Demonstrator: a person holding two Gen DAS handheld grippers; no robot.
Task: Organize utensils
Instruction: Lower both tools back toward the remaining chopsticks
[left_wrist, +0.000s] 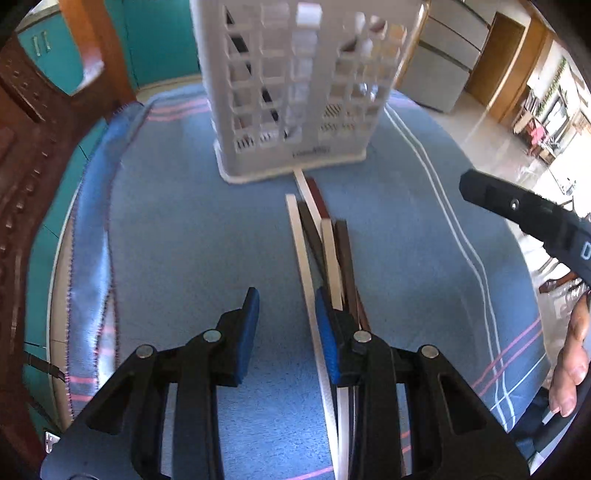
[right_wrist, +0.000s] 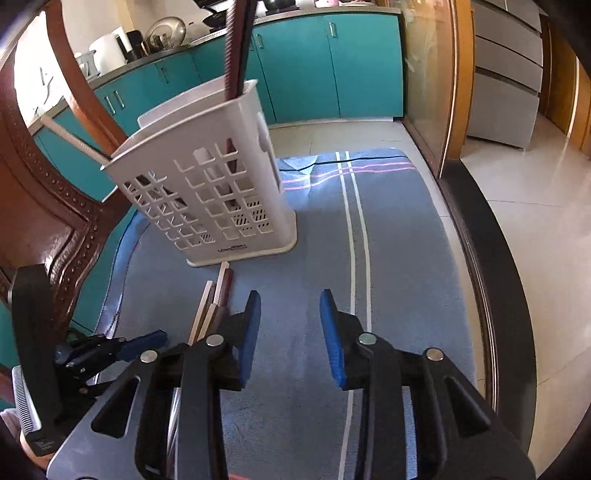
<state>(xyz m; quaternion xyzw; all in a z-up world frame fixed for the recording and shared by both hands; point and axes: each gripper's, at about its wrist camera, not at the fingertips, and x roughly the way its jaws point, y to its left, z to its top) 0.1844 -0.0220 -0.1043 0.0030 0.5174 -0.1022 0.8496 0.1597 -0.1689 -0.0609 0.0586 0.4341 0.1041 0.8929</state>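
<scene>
Left wrist, chopsticks (left_wrist: 325, 240) beside open claw (left_wrist: 286, 314)

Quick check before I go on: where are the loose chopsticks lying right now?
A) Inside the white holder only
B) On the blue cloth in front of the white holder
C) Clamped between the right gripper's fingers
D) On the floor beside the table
B: the loose chopsticks lie in a bundle on the blue cloth, their far ends just short of the base of the white holder.
</scene>
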